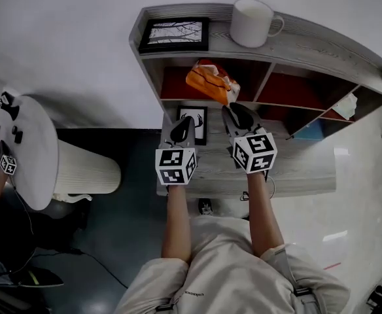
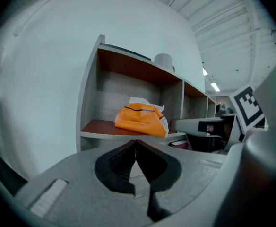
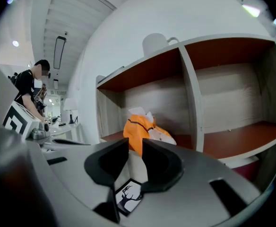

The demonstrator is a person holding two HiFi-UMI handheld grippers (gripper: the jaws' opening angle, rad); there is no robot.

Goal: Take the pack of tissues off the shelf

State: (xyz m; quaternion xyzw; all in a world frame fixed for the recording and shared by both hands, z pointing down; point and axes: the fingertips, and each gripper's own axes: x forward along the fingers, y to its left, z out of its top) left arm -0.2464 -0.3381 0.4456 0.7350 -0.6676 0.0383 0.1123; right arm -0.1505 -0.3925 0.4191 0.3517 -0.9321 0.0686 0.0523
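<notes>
The orange and white pack of tissues (image 1: 212, 82) lies in the upper left compartment of the grey wooden shelf (image 1: 322, 44), on its reddish-brown board. Both grippers are held in front of the shelf, pointing at it. My left gripper (image 1: 183, 126) is below and left of the pack, its jaws closed tip to tip on nothing. In the left gripper view the pack (image 2: 140, 120) sits beyond the left gripper (image 2: 136, 141). My right gripper (image 1: 238, 113) is just below and right of the pack. In the right gripper view the right gripper (image 3: 135, 143) is open, and the pack (image 3: 139, 129) shows through the gap, farther on.
A white mug (image 1: 253, 22) and a framed picture (image 1: 175, 34) stand on the shelf top. A deer picture (image 1: 194, 123) leans on the lower board under the grippers. A round white table (image 1: 27, 149) with small items is at the left; a person (image 3: 29, 86) stands far off.
</notes>
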